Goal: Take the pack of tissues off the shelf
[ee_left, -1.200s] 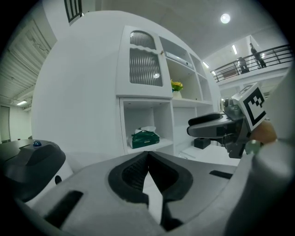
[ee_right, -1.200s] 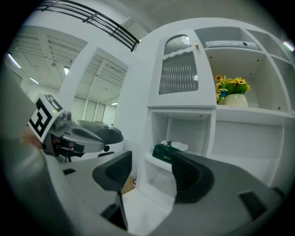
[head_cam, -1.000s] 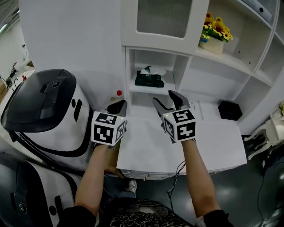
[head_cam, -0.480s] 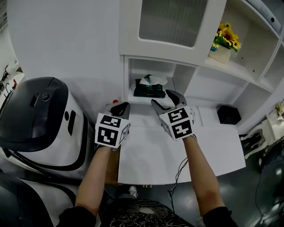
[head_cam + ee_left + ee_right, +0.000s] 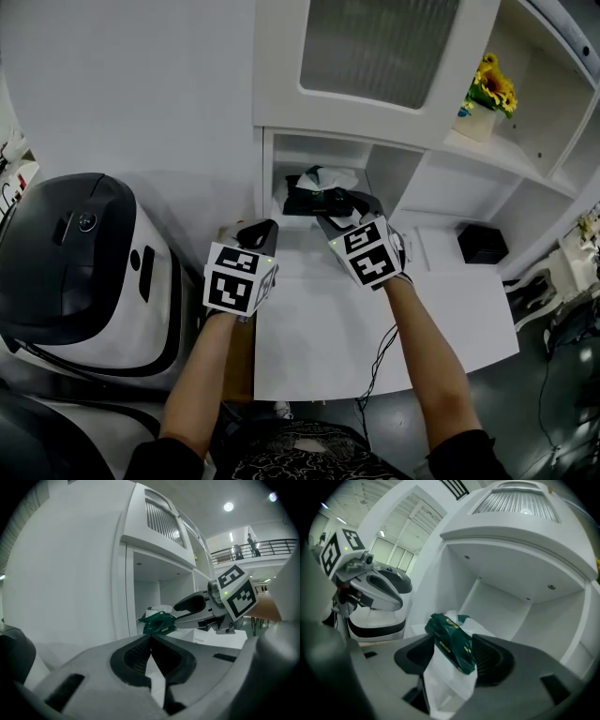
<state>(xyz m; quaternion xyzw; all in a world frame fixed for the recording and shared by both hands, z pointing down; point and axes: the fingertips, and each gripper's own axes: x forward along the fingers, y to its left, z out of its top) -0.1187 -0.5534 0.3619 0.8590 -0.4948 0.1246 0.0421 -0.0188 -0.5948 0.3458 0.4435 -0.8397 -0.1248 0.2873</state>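
While between right tongs [image 5: 453, 661], glossy dark-green tissue pack [image 5: 451, 639].

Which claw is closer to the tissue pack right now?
Right. The right claw has the tissue pack between its jaws at the shelf opening; the left claw, shut, sits outside the shelf, short of the pack.

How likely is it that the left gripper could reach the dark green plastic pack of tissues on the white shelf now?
Probably not: the right gripper, shut on the dark green pack of tissues, blocks the shelf opening; the left gripper is shut.
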